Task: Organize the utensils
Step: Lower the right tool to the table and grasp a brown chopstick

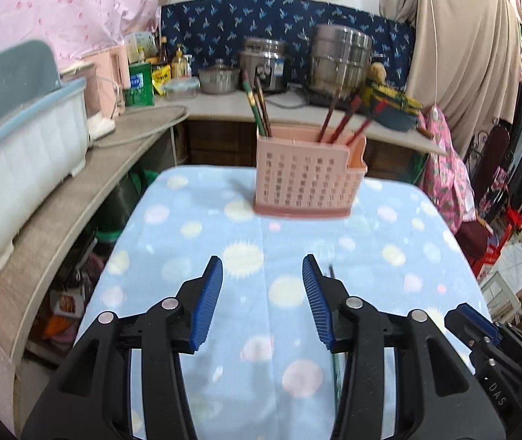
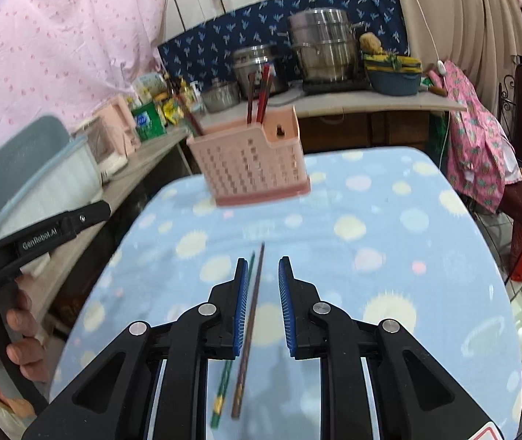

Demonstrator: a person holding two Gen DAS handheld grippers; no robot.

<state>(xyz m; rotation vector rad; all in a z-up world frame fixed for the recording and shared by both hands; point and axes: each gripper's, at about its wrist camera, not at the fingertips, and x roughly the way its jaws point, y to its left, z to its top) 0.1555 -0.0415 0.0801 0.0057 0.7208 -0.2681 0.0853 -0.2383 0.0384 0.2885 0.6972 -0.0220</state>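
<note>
A pink slotted utensil holder (image 1: 308, 179) (image 2: 253, 161) stands on the blue dotted cloth (image 1: 224, 227) at the table's far end. Several chopsticks (image 1: 261, 110) (image 2: 261, 95) stick up out of it. My left gripper (image 1: 262, 260) is open over bare cloth, well short of the holder, with nothing between its fingers. My right gripper (image 2: 263, 262) is open by a narrow gap. A brown chopstick (image 2: 251, 311) lies on the cloth between its jaws, and neither pad presses on it. A green chopstick (image 2: 224, 385) lies beside it, partly hidden under the left finger.
A pale dish rack (image 1: 22, 146) sits on the side shelf at left. Steel pots (image 1: 338, 58) and bottles crowd the counter behind the table. A hand (image 2: 22, 330) holds the left gripper's handle at the left edge of the right wrist view. Floor clutter lies to the right.
</note>
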